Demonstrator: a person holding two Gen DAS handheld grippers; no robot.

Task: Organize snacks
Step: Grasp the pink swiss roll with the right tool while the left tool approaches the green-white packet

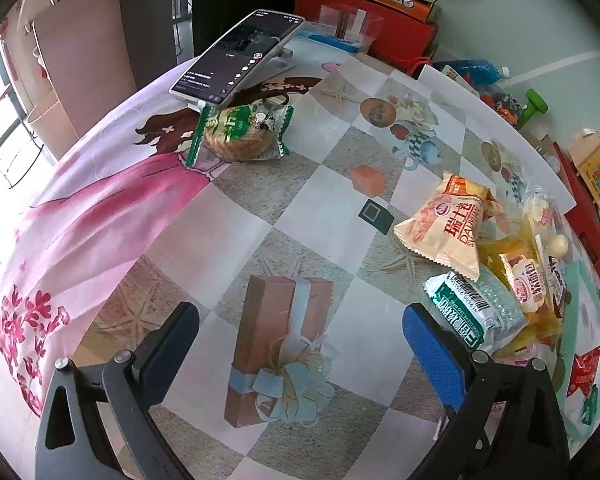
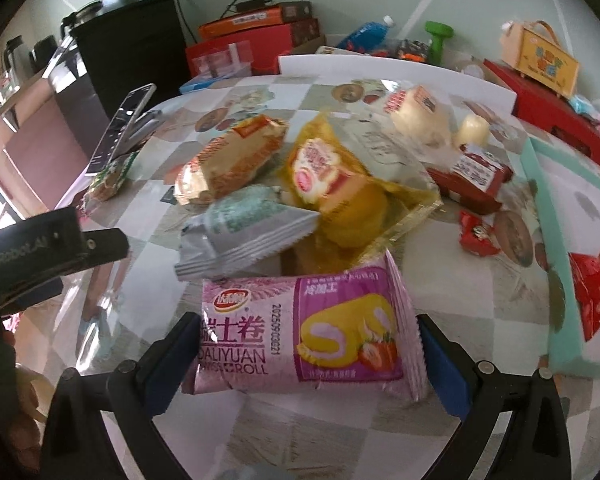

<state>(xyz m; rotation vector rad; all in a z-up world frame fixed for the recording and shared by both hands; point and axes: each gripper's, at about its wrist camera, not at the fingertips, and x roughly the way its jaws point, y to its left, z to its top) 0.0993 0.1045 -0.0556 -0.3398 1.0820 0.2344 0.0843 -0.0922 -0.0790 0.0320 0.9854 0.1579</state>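
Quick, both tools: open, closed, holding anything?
Left tool: open, empty, above the table.
Right tool: closed on the pink Swiss roll pack.

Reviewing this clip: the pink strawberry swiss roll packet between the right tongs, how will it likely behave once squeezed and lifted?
The pink swiss roll packet looks puffy and sealed, so it probably gives under the right tongs rather than resisting. Its glossy film may slip against the pads. A single soft cake inside suggests it is light and easily crushed by a hard squeeze.
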